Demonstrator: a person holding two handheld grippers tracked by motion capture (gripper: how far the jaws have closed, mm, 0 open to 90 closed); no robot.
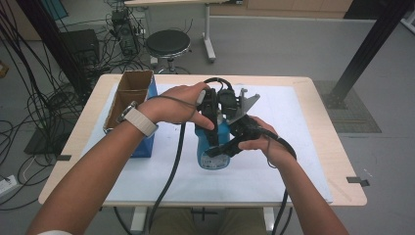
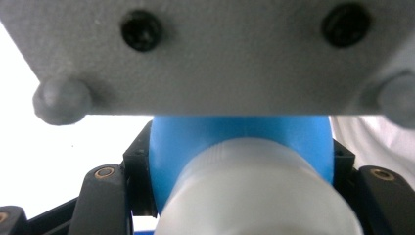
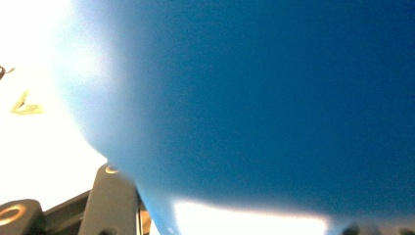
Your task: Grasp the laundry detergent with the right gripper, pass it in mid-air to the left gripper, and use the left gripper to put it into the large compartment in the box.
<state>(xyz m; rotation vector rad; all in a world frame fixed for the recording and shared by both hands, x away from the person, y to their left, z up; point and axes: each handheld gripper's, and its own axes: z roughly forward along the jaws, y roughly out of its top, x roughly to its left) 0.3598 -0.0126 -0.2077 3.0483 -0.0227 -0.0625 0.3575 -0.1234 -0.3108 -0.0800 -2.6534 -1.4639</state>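
A blue bottle (image 1: 211, 155) with a white cap (image 2: 254, 191) stands upright over the white mat in the middle of the table. My left gripper (image 1: 213, 122) comes down from above and is shut on the bottle's top end; in the left gripper view its black fingers (image 2: 103, 196) flank the blue shoulder (image 2: 235, 132) and the cap. My right gripper (image 1: 226, 146) reaches in from the right and is shut on the bottle's body, whose blue wall (image 3: 254, 98) looms close in the right gripper view, beside one finger (image 3: 110, 200). The right gripper's grey plate (image 2: 210, 54) hangs just above the cap.
An open cardboard box (image 1: 128, 98) with blue sides stands at the table's left. A white mat (image 1: 298, 147) covers most of the wooden tabletop (image 1: 337, 161). Behind the table are a round stool (image 1: 168, 44) and floor cables (image 1: 29, 103); a black post (image 1: 364, 51) rises at right.
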